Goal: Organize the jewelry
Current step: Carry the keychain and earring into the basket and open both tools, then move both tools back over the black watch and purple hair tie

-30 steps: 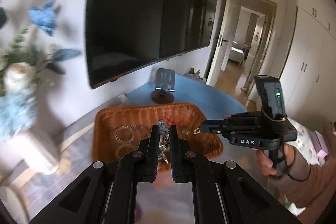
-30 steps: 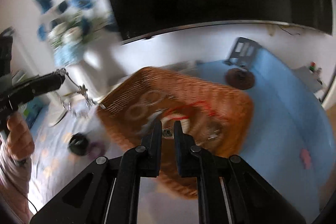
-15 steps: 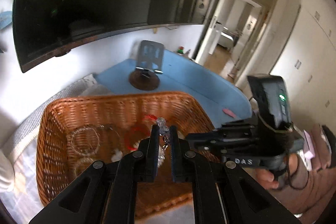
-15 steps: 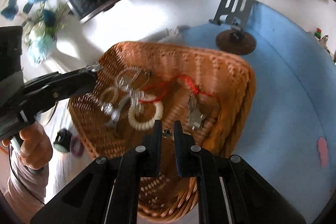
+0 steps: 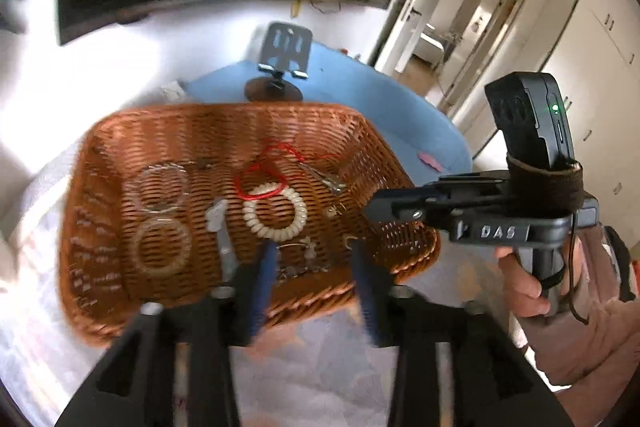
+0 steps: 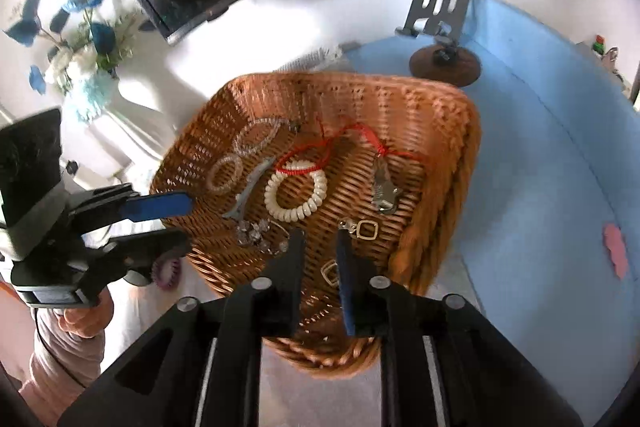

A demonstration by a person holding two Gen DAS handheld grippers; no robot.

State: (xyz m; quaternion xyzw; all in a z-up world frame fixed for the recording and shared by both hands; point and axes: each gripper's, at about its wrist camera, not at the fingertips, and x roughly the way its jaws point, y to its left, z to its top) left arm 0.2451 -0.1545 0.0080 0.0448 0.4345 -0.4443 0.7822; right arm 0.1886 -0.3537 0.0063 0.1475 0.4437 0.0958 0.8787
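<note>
A wicker basket (image 6: 436, 155) fills the middle of both views, and in it lie two clear bangles (image 6: 240, 155), a white coil bracelet (image 6: 296, 195), a red cord (image 6: 340, 143), a grey clip (image 6: 250, 193), a crystal chain (image 6: 260, 235) and square gold earrings (image 6: 366, 229). The left gripper (image 5: 314, 247), low in its own view over the basket's near rim, has its jaws opening and nothing between them, the chain lying just beyond; the right gripper (image 6: 320, 239), likewise over the near rim, has its jaws opening and empty, an earring beside each tip. Past the basket, on the blue tabletop (image 6: 540, 147), stands a phone stand (image 6: 442, 27)
</note>
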